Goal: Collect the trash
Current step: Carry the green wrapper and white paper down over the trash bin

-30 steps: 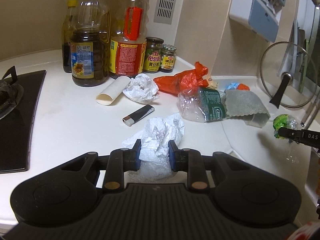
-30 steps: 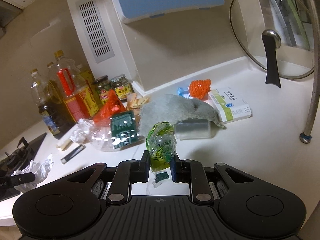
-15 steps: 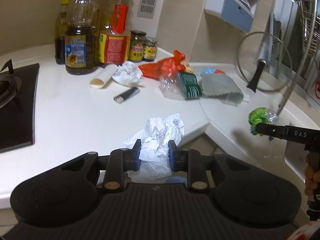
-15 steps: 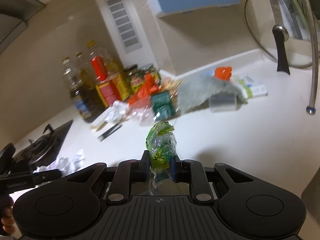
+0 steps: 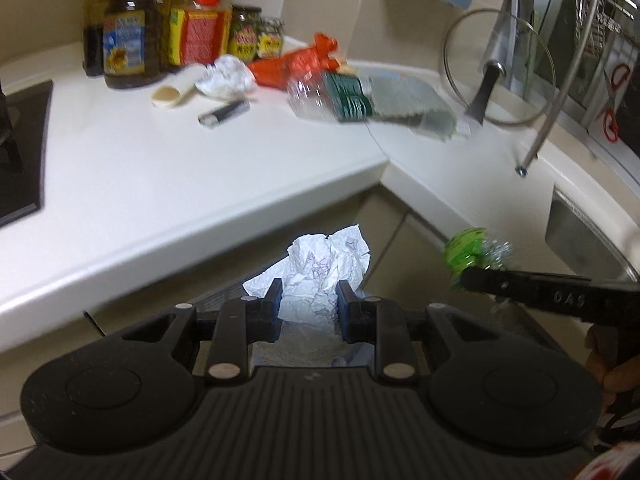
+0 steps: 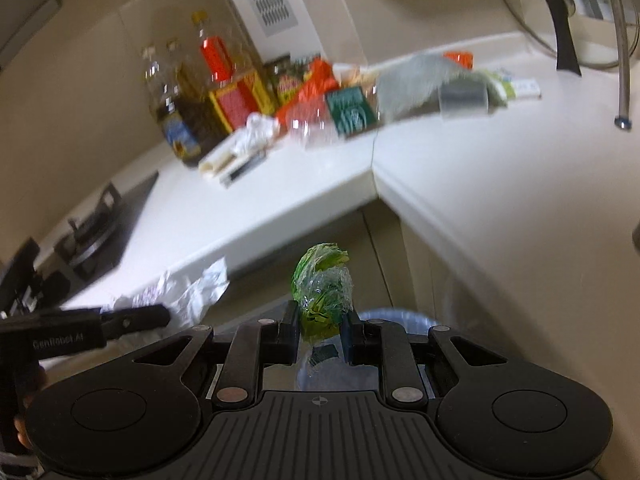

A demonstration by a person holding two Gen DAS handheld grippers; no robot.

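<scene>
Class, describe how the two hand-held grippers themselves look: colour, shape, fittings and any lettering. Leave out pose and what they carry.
Both are matte black. The left hand-held gripper has a ribbed base flanked by two round lobes, two silver rivets, and blue-edged pads. The right hand-held gripper is built alike, with a small crosshair mark on its base. White lettering runs along each one's side, too blurred to read surely. No cables or sleeves show.

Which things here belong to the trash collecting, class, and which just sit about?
Job: crumpled paper in the left gripper; green wrapper in the right gripper; bin below.
Lying about: oil bottles, jars, pot lid, lighter.
</scene>
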